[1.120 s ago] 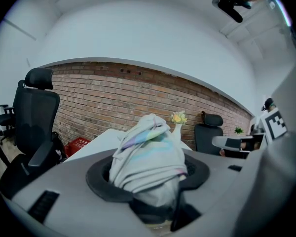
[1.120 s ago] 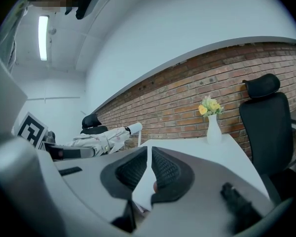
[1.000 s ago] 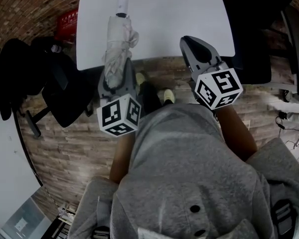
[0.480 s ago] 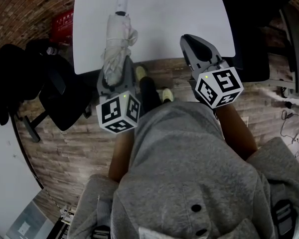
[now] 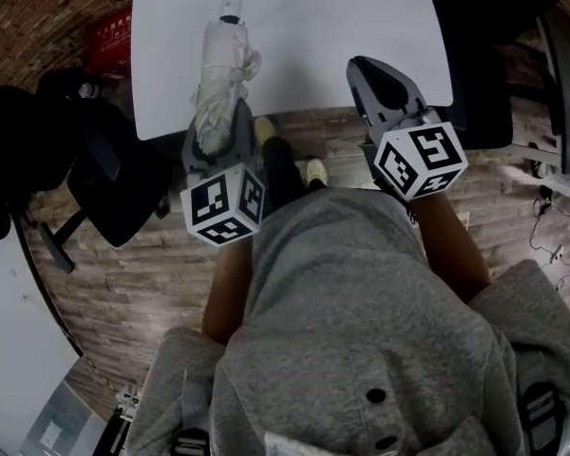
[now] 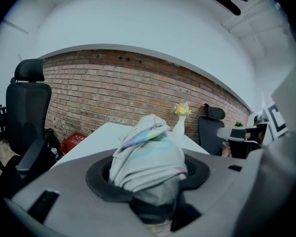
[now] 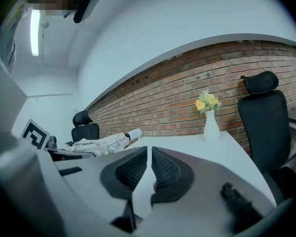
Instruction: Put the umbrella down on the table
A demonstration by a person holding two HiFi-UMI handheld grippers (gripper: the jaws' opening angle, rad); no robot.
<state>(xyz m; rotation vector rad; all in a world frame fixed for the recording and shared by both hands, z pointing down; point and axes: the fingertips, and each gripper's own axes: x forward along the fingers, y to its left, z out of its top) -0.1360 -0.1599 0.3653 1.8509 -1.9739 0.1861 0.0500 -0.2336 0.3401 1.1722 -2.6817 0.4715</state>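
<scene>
One umbrella [image 5: 223, 74] — left gripper [image 5: 216, 136] clamps it | one table [image 5: 342, 17] | chairs [image 5: 114, 183], perhaps two

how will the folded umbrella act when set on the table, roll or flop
Likely stiff along its length: the umbrella sticks out straight from the left gripper, gripped near one end. Its bunched cloth looks soft and loose, so the grip may squash it. Being a rounded bundle, it might roll on the smooth table.
</scene>
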